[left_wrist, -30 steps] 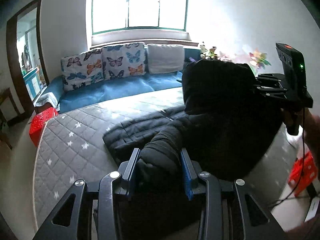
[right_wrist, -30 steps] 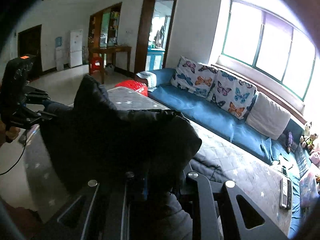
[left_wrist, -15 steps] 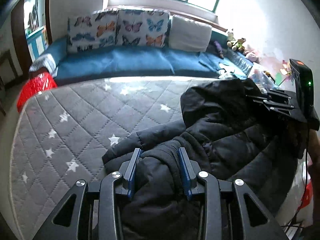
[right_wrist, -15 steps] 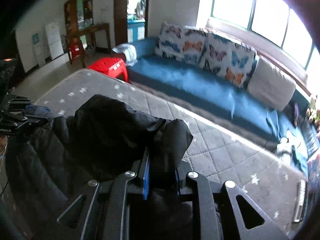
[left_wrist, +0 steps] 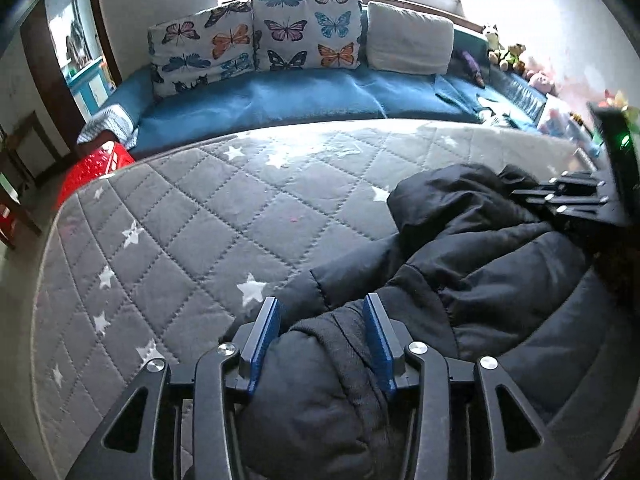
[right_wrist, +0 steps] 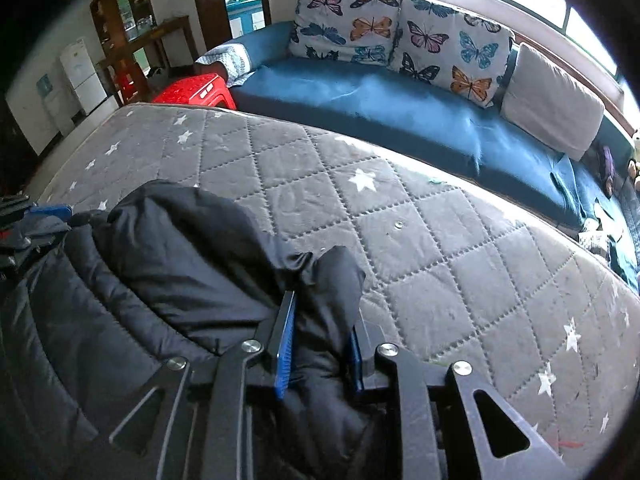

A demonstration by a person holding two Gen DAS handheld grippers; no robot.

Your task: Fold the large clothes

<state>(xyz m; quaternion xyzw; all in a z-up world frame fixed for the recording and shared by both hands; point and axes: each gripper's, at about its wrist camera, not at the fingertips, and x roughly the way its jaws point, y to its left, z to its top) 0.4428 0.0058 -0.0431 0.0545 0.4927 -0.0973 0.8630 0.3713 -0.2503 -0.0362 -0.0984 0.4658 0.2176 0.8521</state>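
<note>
A black padded jacket [left_wrist: 480,264] lies bunched on the grey star-quilted mattress [left_wrist: 200,232]. My left gripper [left_wrist: 322,312] is shut on a thick fold of the jacket, low over the mattress near its front edge. My right gripper [right_wrist: 322,312] is shut on another fold of the same jacket [right_wrist: 168,264]. The right gripper also shows at the right edge of the left wrist view [left_wrist: 576,200], and the left gripper shows at the left edge of the right wrist view [right_wrist: 36,216]. The jacket stretches between the two.
A blue sofa [left_wrist: 304,96] with butterfly cushions [left_wrist: 256,40] and a grey cushion runs along the mattress's far side. A red plastic stool [left_wrist: 96,160] stands at the far left corner. Soft toys [left_wrist: 504,48] sit at the sofa's right end.
Both grippers have come down from holding the jacket up in the air. The jacket now rests bunched on the mattress. Both still hold their folds.
</note>
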